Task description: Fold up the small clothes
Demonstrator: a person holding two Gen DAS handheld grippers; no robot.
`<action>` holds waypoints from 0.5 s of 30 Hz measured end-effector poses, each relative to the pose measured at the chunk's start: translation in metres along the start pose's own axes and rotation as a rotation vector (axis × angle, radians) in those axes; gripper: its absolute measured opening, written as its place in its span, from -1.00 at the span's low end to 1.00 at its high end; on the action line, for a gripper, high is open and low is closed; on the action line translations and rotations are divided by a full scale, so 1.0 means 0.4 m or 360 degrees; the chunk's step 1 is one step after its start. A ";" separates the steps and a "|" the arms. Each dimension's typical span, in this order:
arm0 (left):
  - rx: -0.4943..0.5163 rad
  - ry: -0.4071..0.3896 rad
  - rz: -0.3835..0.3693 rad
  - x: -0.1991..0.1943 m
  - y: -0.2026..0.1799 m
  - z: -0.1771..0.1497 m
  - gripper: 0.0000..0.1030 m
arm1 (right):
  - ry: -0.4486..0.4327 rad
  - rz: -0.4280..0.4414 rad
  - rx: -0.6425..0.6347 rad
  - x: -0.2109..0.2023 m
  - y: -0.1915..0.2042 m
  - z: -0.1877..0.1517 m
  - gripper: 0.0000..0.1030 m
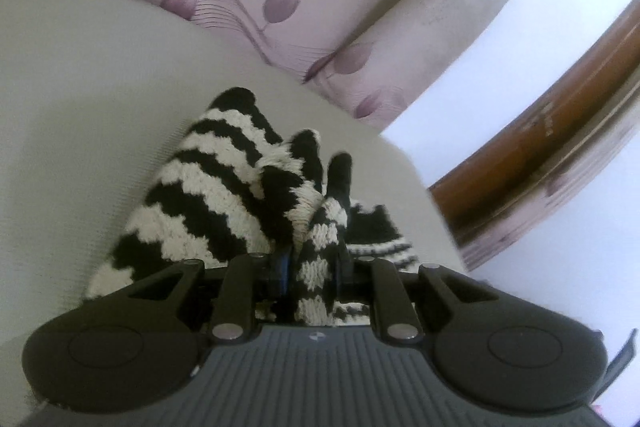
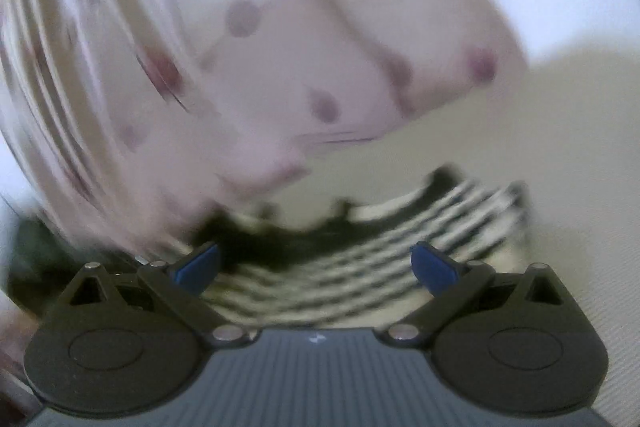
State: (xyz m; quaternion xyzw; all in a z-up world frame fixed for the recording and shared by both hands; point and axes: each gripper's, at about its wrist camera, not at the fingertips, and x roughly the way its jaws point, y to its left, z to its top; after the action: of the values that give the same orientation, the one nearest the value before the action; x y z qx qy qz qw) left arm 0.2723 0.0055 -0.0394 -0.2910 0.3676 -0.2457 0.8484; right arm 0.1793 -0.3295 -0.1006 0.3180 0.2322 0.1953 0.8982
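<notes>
Left gripper [image 1: 316, 267] pinches striped knit garment [image 1: 208, 195]

Left tongs [image 1: 316, 267] clamped on striped knitwear [image 1: 208, 195]

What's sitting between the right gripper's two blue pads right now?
Nothing is clamped between the right gripper's wide-open pads; the striped knit lies on the table beyond them, blurred, in the right wrist view.
</notes>
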 end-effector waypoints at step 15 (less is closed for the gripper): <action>0.0360 -0.0272 -0.0101 -0.029 -0.021 -0.138 -0.16 | 0.0486 0.0259 0.0475 0.224 0.067 -0.001 1.00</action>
State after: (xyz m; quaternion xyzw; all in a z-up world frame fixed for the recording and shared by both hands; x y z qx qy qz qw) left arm 0.2211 -0.0104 -0.0591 -0.2248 0.2545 -0.2865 0.8959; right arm 0.2467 -0.2653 -0.1095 0.4318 0.3653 0.2765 0.7770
